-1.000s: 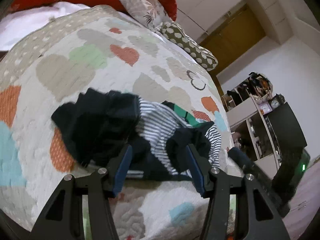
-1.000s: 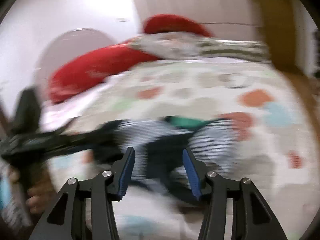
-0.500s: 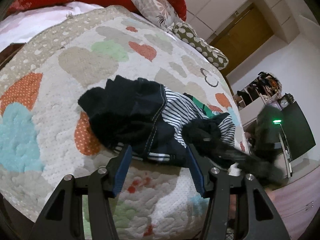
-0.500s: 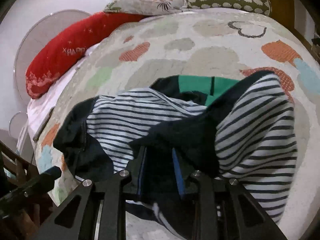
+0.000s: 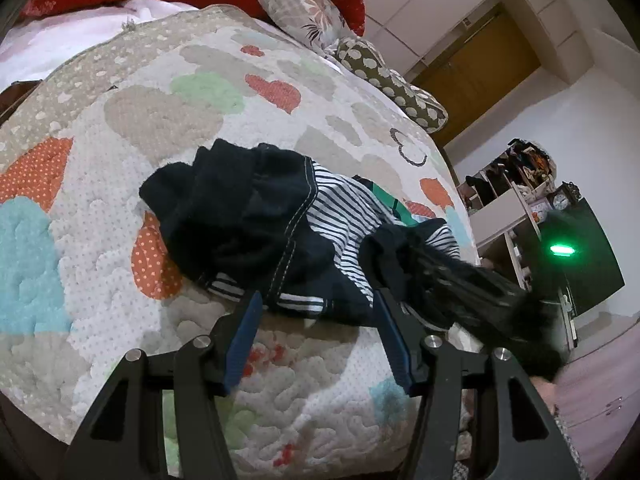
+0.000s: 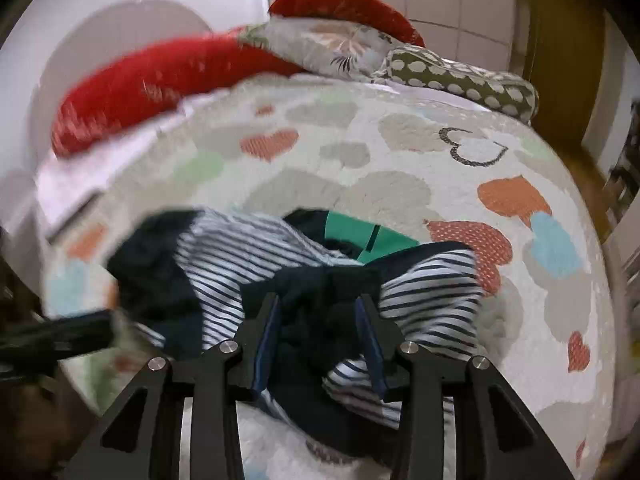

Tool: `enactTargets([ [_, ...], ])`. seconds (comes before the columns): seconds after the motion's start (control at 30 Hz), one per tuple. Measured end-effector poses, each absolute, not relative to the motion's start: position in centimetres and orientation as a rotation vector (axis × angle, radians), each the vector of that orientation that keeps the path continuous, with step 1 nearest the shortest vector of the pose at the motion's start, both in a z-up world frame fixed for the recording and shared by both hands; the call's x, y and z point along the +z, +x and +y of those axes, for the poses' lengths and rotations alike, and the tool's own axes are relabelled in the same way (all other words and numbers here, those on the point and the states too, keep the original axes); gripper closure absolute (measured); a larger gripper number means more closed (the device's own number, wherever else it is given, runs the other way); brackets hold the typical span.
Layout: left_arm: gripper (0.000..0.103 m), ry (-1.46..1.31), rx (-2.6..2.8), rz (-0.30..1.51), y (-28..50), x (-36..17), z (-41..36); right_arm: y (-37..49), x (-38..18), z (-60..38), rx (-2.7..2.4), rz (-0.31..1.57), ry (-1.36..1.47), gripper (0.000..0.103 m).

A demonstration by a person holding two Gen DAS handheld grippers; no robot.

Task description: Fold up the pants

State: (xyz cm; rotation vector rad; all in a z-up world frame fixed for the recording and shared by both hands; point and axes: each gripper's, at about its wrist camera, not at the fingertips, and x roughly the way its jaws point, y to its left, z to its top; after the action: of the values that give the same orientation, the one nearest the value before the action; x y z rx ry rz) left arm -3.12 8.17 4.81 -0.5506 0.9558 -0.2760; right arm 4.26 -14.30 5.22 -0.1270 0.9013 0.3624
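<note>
On the quilt [image 5: 120, 288], left claw [image 5: 316, 300] gapes wide, empty; right claw [image 6: 318, 308] pinches pants [image 6: 320, 300].

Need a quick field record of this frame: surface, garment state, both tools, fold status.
surface: heart-print quilt on a bed
garment: pants, navy with striped panels, crumpled in a heap
left tool: open, at the near hem, gripping nothing
right tool: fingers either side of a dark bunch of the pants; grip unclear
background: red pillow, dotted bolster
fold status: not yet started
</note>
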Motion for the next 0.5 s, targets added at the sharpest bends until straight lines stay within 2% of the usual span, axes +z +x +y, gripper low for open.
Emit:
enactTargets([
  [0.03, 0.047, -0.553, -0.276, 0.952, -3.2, 4.9, 8.3, 4.8, 4.2, -13.6, 0.312, 0.921, -0.186, 0.075],
  [0.07, 0.047, -0.557, -0.277, 0.949, -3.3, 4.9, 8.5, 5.3, 3.5, -13.7, 0.264, 0.941, -0.205, 0.099],
  [0.23, 0.047, -0.569, -0.279, 0.953, -3.1, 4.4, 8.7, 5.9, 5.6, -15.8, 0.333, 0.935, 0.048, 0.099],
  [0.5, 0.047, -0.567, -0.278, 0.946, -3.3, 4.6, 9.0, 6.3, 6.7, -15.0, 0.417, 0.918, 0.129, 0.097],
])
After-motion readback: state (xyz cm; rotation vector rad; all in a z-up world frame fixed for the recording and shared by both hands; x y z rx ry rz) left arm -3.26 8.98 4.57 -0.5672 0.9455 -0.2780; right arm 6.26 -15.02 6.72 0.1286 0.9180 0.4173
